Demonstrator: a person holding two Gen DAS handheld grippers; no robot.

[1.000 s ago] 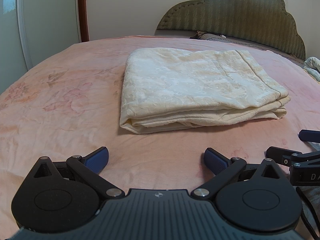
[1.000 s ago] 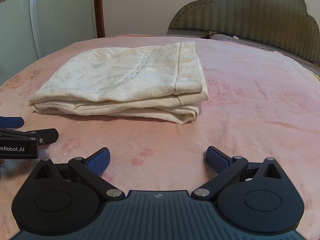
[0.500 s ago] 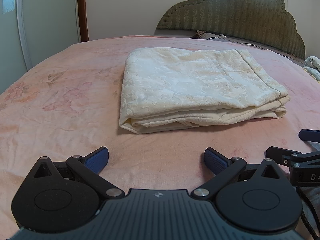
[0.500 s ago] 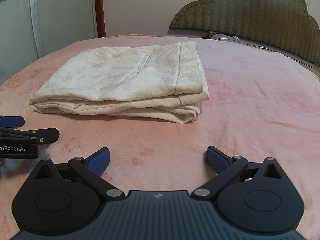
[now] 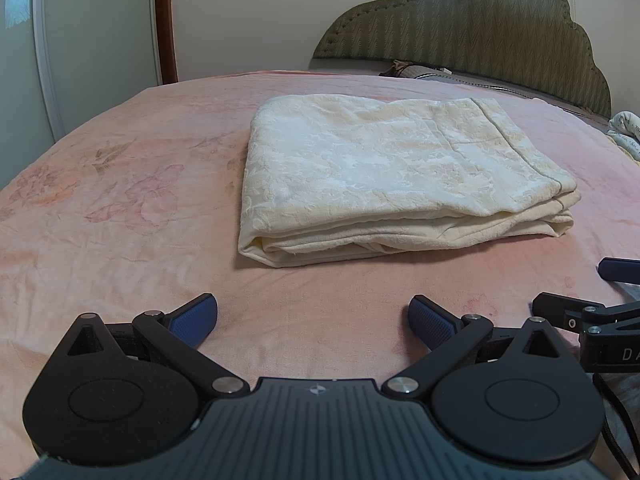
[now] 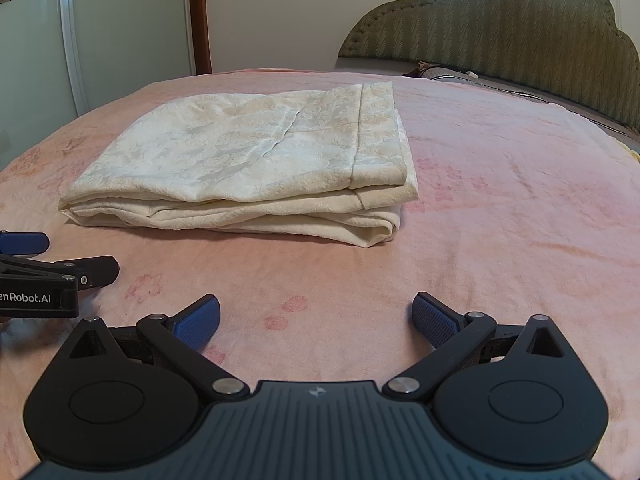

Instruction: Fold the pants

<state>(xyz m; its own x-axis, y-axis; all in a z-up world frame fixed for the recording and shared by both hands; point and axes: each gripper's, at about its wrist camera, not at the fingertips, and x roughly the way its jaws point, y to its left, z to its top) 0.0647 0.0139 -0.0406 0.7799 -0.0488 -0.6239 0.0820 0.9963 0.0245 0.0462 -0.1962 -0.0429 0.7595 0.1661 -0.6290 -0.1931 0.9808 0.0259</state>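
Cream patterned pants (image 5: 396, 176) lie folded into a flat rectangular stack on the pink bed (image 5: 120, 208); the right wrist view shows the same pants (image 6: 256, 168) from the other side. My left gripper (image 5: 313, 316) stands open, low over the bed, a short way in front of the stack and touching nothing. My right gripper (image 6: 316, 318) is also open and empty, just in front of the stack. Each gripper appears at the edge of the other's view: the right gripper (image 5: 592, 300) at the right edge of the left wrist view, the left gripper (image 6: 52, 276) at the left edge of the right wrist view.
A green padded headboard (image 5: 472, 28) and a pillow (image 5: 420, 72) stand behind the bed. A wardrobe with white doors (image 6: 120, 32) stands at the left. A crumpled white cloth (image 5: 628, 132) lies at the far right edge of the bed.
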